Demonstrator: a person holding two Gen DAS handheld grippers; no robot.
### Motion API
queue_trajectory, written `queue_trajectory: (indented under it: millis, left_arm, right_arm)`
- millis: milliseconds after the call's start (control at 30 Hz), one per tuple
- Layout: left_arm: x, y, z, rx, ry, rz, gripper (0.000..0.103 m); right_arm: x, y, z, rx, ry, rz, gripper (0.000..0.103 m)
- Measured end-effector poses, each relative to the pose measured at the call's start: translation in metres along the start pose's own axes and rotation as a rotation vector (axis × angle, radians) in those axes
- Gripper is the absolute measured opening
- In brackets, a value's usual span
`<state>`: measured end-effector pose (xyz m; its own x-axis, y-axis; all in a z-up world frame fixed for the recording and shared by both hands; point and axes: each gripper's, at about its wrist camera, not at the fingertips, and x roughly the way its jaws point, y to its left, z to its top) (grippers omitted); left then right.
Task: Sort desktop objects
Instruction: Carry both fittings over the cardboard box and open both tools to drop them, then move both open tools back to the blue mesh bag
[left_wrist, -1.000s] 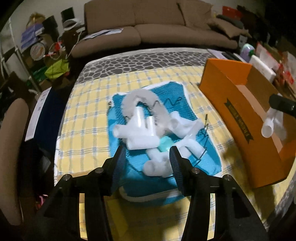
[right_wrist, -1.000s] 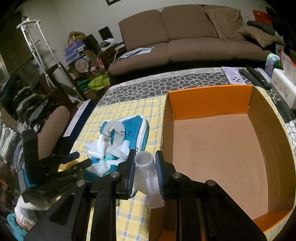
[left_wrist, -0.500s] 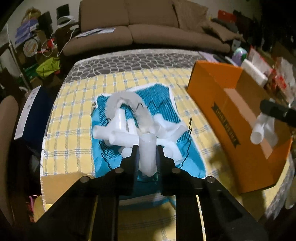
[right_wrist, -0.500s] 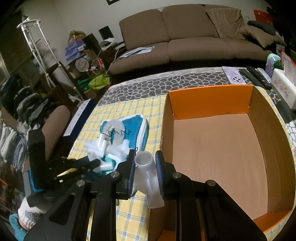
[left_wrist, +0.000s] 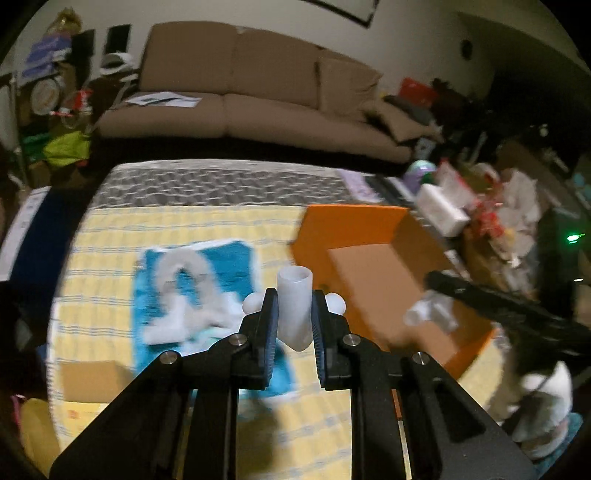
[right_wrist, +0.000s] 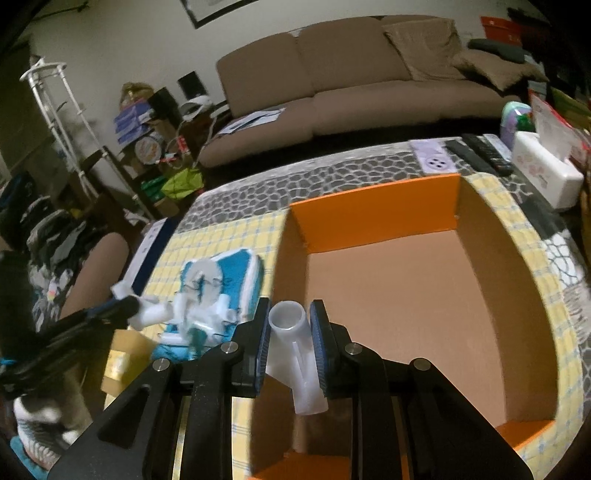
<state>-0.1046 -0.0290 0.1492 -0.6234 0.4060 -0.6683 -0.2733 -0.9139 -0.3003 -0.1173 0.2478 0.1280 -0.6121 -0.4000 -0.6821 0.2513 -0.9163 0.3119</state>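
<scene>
Lifted from the pile (left_wrist: 184, 314), a white pipe fitting (left_wrist: 294, 302) sat clamped in the left gripper (left_wrist: 294, 325); the right gripper (right_wrist: 289, 345) gripped another fitting (right_wrist: 295, 354) over the orange box (right_wrist: 406, 295).

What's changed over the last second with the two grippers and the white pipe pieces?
The left gripper closed on a white pipe fitting from the pile on the blue cloth and lifted it. The right gripper kept its own fitting clamped by the orange box, which stayed empty.
</scene>
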Motion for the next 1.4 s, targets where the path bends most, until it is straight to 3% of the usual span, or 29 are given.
queue_trajectory:
  millis: [233,500,900,1067,1133,1200,1300,1333,1367,1400]
  left_arm:
    - [0.028,-0.064,-0.013,0.094,0.063,-0.084,0.016]
    - [0.062,-0.128,-0.037,0.224,0.134,-0.105,0.016]
    - [0.092,-0.15,-0.066,0.3,0.235,-0.082,0.017]
    - [0.087,-0.142,-0.059,0.26,0.218,-0.096,0.034]
    - [0.078,-0.135,-0.051,0.236,0.194,-0.104,0.036]
    - [0.066,-0.124,-0.041,0.2,0.157,-0.108,0.046]
    - [0.047,-0.098,-0.024,0.125,0.094,-0.088,0.07]
    - [0.041,-0.087,-0.02,0.099,0.074,-0.07,0.082]
    - [0.036,-0.079,-0.016,0.077,0.058,-0.053,0.089]
    - [0.029,-0.065,-0.011,0.044,0.034,-0.029,0.09]
  right_arm:
    - [-0.017,-0.043,-0.009,0.017,0.008,-0.09,0.021]
    - [-0.026,-0.088,-0.025,0.026,0.061,-0.165,0.021]
    - [-0.012,-0.099,-0.038,0.025,0.135,-0.193,0.025]
    - [-0.022,-0.094,-0.034,0.026,0.08,-0.164,0.03]
    - [-0.027,-0.091,-0.031,0.032,0.051,-0.148,0.036]
    - [-0.03,-0.088,-0.027,0.041,0.025,-0.125,0.04]
    - [-0.033,-0.083,-0.022,0.048,0.001,-0.107,0.046]
    - [-0.034,-0.08,-0.02,0.048,-0.008,-0.101,0.049]
    - [-0.034,-0.077,-0.018,0.048,-0.015,-0.095,0.051]
    - [-0.034,-0.074,-0.017,0.047,-0.023,-0.087,0.054]
